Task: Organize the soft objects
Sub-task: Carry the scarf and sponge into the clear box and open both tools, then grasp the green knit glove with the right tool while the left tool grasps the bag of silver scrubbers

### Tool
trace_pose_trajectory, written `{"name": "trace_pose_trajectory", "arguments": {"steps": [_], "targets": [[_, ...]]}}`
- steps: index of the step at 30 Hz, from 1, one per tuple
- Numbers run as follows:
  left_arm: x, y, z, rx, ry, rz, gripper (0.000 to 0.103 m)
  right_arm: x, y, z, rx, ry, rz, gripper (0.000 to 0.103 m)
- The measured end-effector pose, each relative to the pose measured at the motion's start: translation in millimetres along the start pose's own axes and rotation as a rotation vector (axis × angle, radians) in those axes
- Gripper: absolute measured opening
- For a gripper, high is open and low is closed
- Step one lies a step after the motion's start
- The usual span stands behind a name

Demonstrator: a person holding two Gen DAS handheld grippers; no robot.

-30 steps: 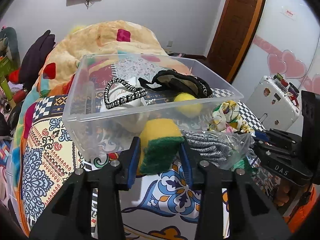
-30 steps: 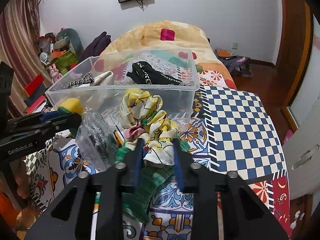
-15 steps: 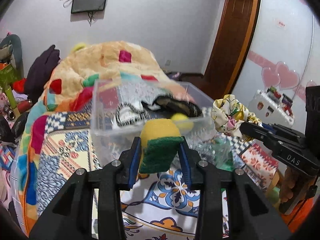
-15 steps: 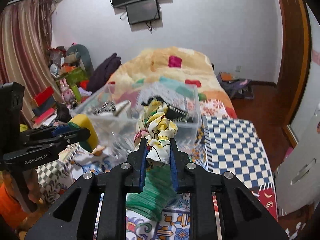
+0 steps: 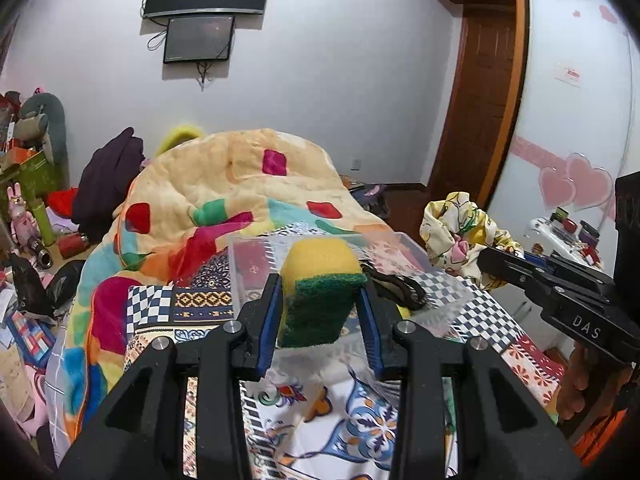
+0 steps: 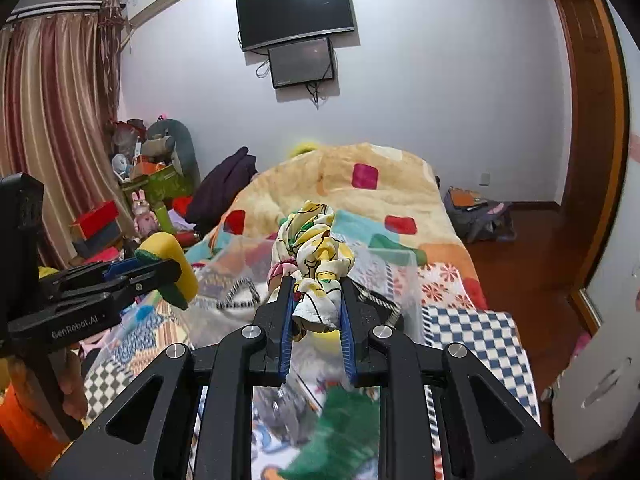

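Left wrist view: the left gripper (image 5: 320, 312) fills the lower centre of the frame, its blue-padded fingers (image 5: 269, 320) clamped on a yellow sponge with a green scouring face (image 5: 318, 292), held in the air in front of a clear plastic storage box (image 5: 436, 276) at mid-frame. The box sits on a patchwork patterned bedspread (image 5: 192, 308). At the right edge, the right gripper (image 5: 520, 268) grips a yellow floral fabric scrunchie (image 5: 460, 236).

Right wrist view: the right gripper (image 6: 316, 320), lower centre, has its blue pads pinched on the scrunchie (image 6: 312, 256), raised before the clear box (image 6: 400, 276). At the left edge, the left gripper (image 6: 140, 270) carries the sponge (image 6: 176, 264). A green knitted cloth (image 6: 344, 440) lies blurred on the bedspread at the bottom of the frame.
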State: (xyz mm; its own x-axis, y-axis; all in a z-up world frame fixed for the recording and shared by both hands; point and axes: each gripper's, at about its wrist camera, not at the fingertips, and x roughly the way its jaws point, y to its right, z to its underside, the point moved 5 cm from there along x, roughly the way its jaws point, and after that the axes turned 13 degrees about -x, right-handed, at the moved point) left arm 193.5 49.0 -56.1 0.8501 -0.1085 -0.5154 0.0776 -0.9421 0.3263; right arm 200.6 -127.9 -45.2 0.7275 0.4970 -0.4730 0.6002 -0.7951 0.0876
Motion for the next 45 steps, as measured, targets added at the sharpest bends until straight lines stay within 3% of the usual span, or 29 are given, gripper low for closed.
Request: {"name": "trace_pose_trajectory", "arguments": {"steps": [5, 15, 22, 25, 27, 28, 34, 38, 42, 45], "targets": [[20, -14, -1, -0.023, -0.026, -0.040, 0.036, 27, -7, -5, 0.011, -0.031, -0.026, 0.018], [51, -26, 8, -0.025, -0.097, -0.074, 0.036, 79, -23, 9, -0.033, -0.198, -0.063, 0.018], [60, -30, 13, -0.042, -0.145, -0.074, 0.039, 94, -24, 19, -0.058, -0.271, -0.061, 0.019], [60, -31, 13, -0.062, -0.158, -0.053, 0.045, 94, -26, 21, -0.064, -0.293, -0.062, 0.027], [57, -30, 13, -0.063, -0.156, -0.046, 0.050, 91, -26, 21, -0.062, -0.290, -0.059, 0.041], [56, -29, 13, -0.059, -0.151, -0.048, 0.051, 90, -25, 20, -0.066, -0.284, -0.052, 0.044], [41, -21, 9, -0.030, -0.109, -0.051, 0.062, 76, -20, 13, -0.072, -0.244, -0.033, 0.047], [28, -17, 6, -0.028, -0.086, -0.035, 0.066, 59, -15, 4, -0.069, -0.194, -0.015, 0.056], [15, -13, 7, -0.030, -0.076, -0.016, 0.078, 36, -8, -2, -0.063, -0.137, 0.012, 0.063], [9, -8, 12, -0.028, -0.086, 0.004, 0.078, 22, -2, -1, -0.054, -0.114, 0.026, 0.067]]}}
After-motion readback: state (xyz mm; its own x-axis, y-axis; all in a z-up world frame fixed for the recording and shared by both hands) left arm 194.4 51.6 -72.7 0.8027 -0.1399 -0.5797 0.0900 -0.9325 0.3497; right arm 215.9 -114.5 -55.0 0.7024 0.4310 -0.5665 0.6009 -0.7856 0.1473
